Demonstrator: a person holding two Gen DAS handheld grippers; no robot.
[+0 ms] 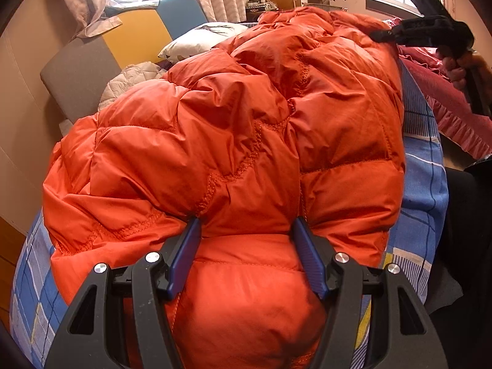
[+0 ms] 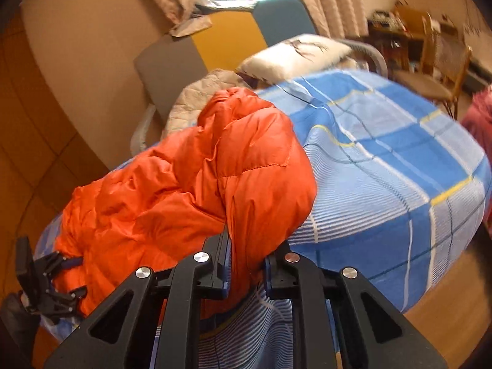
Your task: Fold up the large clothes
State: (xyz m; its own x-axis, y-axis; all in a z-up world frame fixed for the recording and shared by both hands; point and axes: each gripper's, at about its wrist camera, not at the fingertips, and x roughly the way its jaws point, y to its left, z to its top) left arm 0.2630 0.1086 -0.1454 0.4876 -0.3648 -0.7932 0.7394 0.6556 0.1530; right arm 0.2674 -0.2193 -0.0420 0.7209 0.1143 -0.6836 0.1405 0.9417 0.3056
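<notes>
A big orange quilted down jacket [image 1: 246, 123] lies across the bed with the blue plaid sheet [image 1: 427, 190]. My left gripper [image 1: 246, 230] is closed on a thick puffy edge of the jacket at the bed's near end; its blue pads [image 1: 184, 258] press into the fabric. My right gripper [image 2: 246, 246] is shut on another part of the jacket [image 2: 190, 190] and holds it lifted above the sheet [image 2: 384, 166]. The right gripper also shows at the upper right of the left wrist view [image 1: 424, 30], and the left gripper at the lower left of the right wrist view [image 2: 52, 279].
A white pillow [image 1: 203, 38] and a pale quilted garment [image 1: 132, 80] lie at the head of the bed by a grey, yellow and blue headboard [image 1: 101, 49]. A pink ruffled cover [image 1: 455, 110] lies to the right. A chair [image 2: 430, 70] and cluttered desk stand beyond.
</notes>
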